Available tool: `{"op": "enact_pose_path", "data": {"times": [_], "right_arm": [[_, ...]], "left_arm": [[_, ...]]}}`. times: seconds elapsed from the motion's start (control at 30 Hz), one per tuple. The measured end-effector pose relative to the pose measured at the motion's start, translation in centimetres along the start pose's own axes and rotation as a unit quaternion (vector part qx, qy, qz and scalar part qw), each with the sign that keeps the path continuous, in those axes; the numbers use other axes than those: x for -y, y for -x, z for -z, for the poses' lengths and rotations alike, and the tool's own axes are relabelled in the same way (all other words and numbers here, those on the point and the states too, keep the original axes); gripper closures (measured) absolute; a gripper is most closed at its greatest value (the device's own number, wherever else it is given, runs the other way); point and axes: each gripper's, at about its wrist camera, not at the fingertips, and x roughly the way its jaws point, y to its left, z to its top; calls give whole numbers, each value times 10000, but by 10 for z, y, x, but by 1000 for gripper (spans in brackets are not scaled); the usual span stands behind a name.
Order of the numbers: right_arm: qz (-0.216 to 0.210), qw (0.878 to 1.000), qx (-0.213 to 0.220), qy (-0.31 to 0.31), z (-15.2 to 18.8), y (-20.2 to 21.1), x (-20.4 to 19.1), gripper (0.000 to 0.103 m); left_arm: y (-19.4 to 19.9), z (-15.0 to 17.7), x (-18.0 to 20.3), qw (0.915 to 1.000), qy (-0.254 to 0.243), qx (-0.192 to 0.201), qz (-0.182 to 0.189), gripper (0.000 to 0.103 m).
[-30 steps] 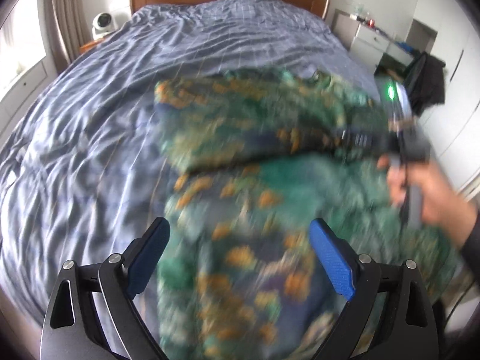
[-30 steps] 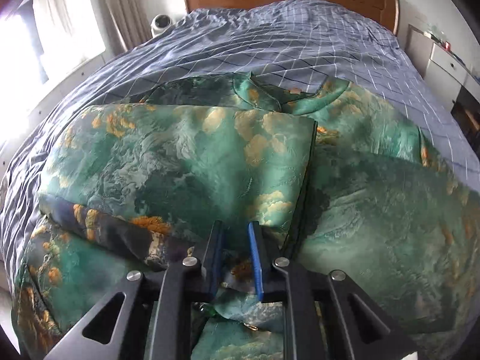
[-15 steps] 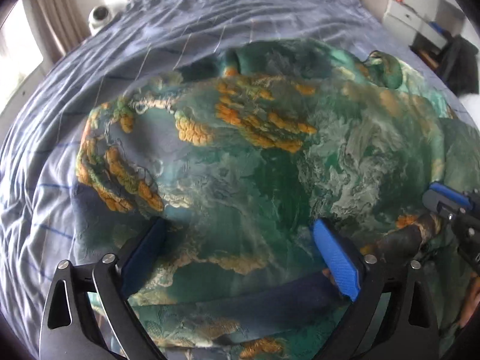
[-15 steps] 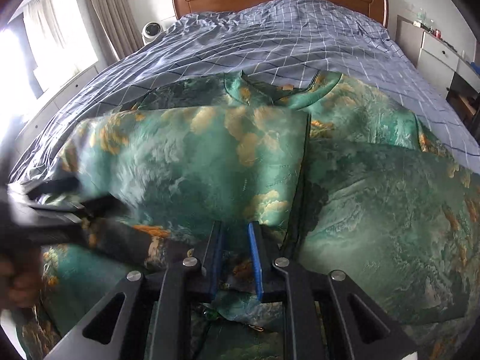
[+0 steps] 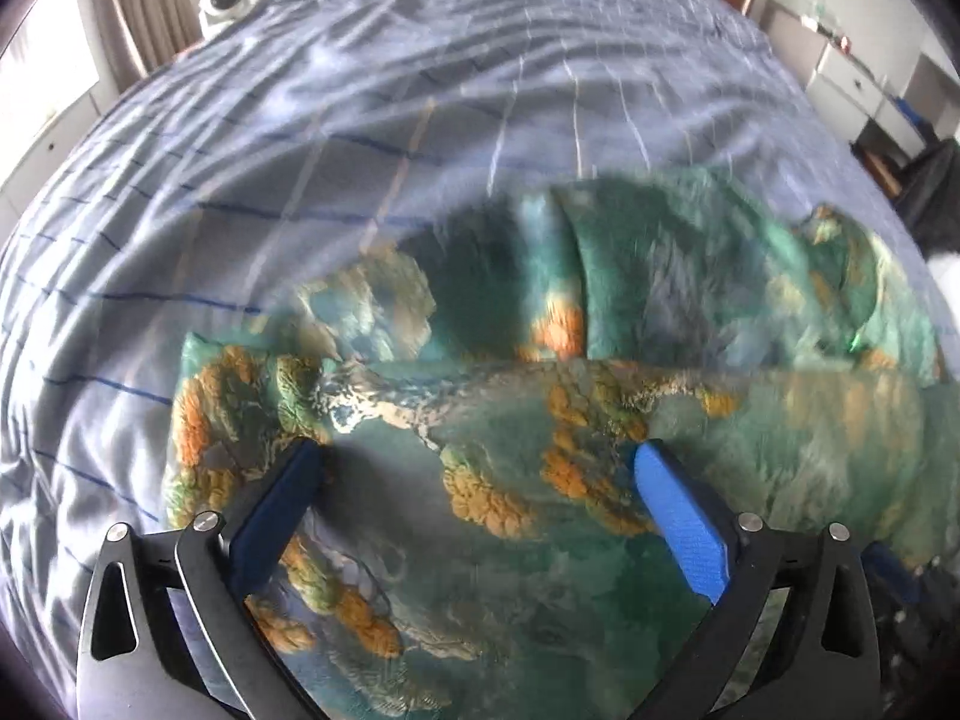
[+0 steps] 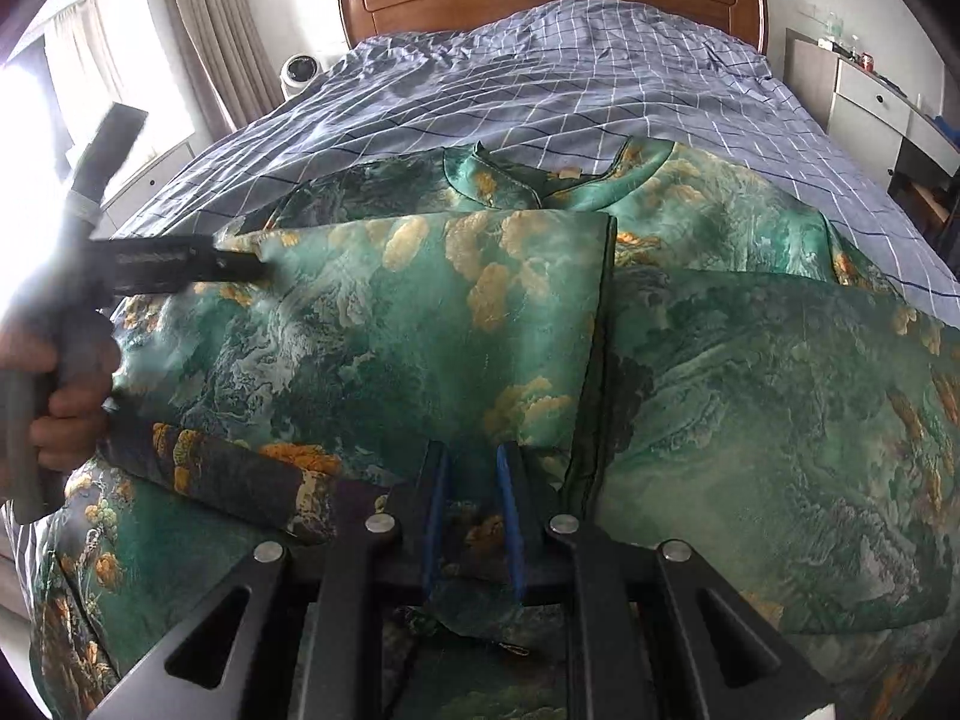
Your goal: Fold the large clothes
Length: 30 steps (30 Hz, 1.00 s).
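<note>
one green garment (image 6: 540, 330) lies part-folded across the bed (image 6: 570, 78), folded panel's long edge running toward the headboard. right gripper (image 6: 471, 516) jaws pinch its near hem; left gripper (image 5: 480, 498) jaws are opening over its left edge, gripping nothing.

Large satin-like garment (image 6: 420, 324), green with orange-gold cloud and landscape print, lies spread on a bed. Stand-up collar (image 6: 486, 174) points toward the headboard. One side panel is folded inward over the middle, its straight edge running down the centre. A darker, navy-toned sleeve (image 6: 228, 474) lies across the near left part. Near hem bunched.
</note>
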Motion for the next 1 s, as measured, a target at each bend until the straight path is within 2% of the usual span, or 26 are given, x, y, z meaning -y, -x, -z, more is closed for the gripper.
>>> {"op": "enact_pose_path", "data": {"times": [0.07, 0.2, 0.33, 0.43, 0.53, 0.6, 0.67, 0.73, 0.87, 1.0], "right_arm": [[47, 10000, -11, 48, 0, 0, -2, 88], [93, 9999, -44, 76, 0, -2, -4, 88], [90, 9999, -51, 56, -2, 2, -4, 87], [52, 9998, 17, -187, -6, 25, -4, 84], [30, 9992, 349, -194, 3, 68, -13, 71], [-13, 9985, 545, -78, 17, 97, -22, 63], [28, 9976, 691, 66, 35, 124, -29, 46], [148, 9963, 827, 182, 59, 149, -37, 36], [355, 9943, 996, 118, 108, 184, -43, 31], [381, 9951, 909, 84, 144, 203, -42, 28]], "left_arm": [[8, 8, 5, 9997, -247, 89, -15, 1], [38, 39, 8, 9983, -478, 81, 309, 1], [76, 94, 15, 9940, -945, 84, 545, 1], [115, 141, 15, 9905, -1078, 198, 831, 2], [157, 194, 17, 9875, -1153, 487, 956, 1], [174, 219, 21, 9871, -1200, 664, 831, 1], [191, 251, 27, 9866, -1239, 835, 649, 1], [199, 271, 32, 9858, -1329, 888, 514, 1], [206, 298, 46, 9815, -1647, 913, 346, 1], [219, 314, 49, 9806, -1647, 956, 459, 1]]}}
